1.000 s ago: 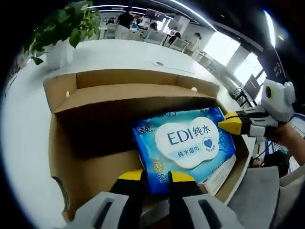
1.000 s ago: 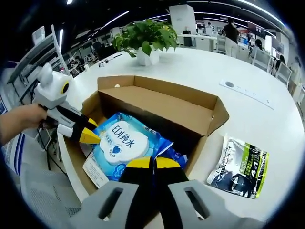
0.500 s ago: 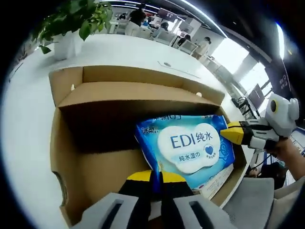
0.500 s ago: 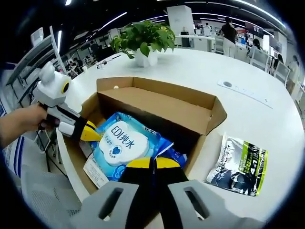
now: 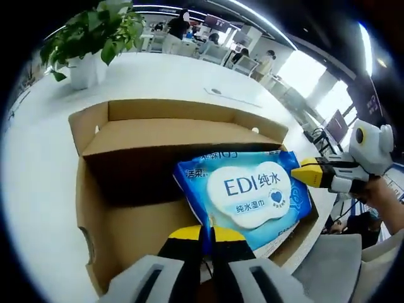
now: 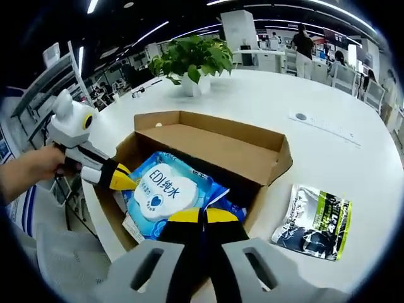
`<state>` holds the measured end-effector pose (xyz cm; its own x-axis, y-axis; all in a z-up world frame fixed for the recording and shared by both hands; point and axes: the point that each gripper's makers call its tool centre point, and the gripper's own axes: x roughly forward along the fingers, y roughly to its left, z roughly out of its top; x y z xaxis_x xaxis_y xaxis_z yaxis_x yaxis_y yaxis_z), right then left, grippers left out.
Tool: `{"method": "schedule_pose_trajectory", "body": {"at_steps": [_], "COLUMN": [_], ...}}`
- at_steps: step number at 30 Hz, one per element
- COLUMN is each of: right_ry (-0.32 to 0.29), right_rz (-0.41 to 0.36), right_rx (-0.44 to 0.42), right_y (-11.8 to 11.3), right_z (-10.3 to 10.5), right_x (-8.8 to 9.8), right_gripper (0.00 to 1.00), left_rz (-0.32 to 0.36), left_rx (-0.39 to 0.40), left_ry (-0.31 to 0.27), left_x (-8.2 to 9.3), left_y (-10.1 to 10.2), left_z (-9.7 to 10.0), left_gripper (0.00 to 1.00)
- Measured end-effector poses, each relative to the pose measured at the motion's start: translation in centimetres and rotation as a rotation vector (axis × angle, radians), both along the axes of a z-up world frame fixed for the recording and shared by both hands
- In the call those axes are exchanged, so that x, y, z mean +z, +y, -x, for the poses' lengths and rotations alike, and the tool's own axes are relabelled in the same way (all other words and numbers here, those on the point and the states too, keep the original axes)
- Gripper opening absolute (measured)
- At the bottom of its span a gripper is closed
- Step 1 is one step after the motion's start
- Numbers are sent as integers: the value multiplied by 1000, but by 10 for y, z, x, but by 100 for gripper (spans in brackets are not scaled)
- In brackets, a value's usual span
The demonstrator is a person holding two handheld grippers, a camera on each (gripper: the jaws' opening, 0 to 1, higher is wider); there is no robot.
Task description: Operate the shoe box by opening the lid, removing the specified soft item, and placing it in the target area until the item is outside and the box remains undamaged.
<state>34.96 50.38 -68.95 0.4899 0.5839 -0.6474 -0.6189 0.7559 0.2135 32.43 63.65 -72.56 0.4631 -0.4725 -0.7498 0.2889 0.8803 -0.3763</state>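
Observation:
A brown cardboard shoe box (image 5: pixel 189 110) (image 6: pixel 214 123) stands open on the white table, its lid flap (image 5: pixel 177 136) folded back. Inside lies a blue pack of wet wipes (image 5: pixel 252 189) (image 6: pixel 164 189) with a white label. My left gripper (image 5: pixel 207 235) is shut on the pack's near edge. It also enters the right gripper view from the left (image 6: pixel 118 178), held by a hand, its yellow tips at the pack's end. My right gripper (image 6: pixel 202 216) is shut on the opposite edge of the pack and comes into the left gripper view from the right (image 5: pixel 310 173).
A green-and-black pouch (image 6: pixel 312 221) lies on the round white table (image 6: pixel 328 151) beside the box. A potted plant (image 5: pixel 88 44) (image 6: pixel 192 60) stands behind the box. A white leaflet (image 6: pixel 129 227) lies under the pack. Chairs and people are far behind.
My left gripper's jaws have closed on the pack's near edge. The right gripper has stayed shut on it. Both views have risen a little, and the pack sits slightly higher in the box.

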Motion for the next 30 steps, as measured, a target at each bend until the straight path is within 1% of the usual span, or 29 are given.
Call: {"method": "schedule_pose_trajectory", "body": {"at_steps": [6, 8, 16, 21, 26, 30], "right_ry": [-11, -20, -45, -54, -60, -73], "right_rz": [-16, -23, -44, -56, -67, -79], "right_rx": [1, 3, -8, -19, -42, -67], "right_y": [-1, -3, -13, -24, -37, -51], "right_z": [1, 1, 0, -1, -4, -5], "right_x": [10, 17, 37, 47, 56, 66], "right_gripper": [0, 0, 0, 0, 0, 0], "left_rz": [-10, -7, -5, 11, 16, 23], "left_rx": [-9, -13, -27, -38, -50, -59], "left_ry": [-26, -36, -68, -90, -108, -133], "left_x": [13, 17, 36, 54, 65, 74], "left_y": [-2, -2, -12, -29, -42, -54], "left_z": [3, 1, 3, 6, 5, 0], "left_gripper": [3, 3, 2, 2, 2, 2]}}
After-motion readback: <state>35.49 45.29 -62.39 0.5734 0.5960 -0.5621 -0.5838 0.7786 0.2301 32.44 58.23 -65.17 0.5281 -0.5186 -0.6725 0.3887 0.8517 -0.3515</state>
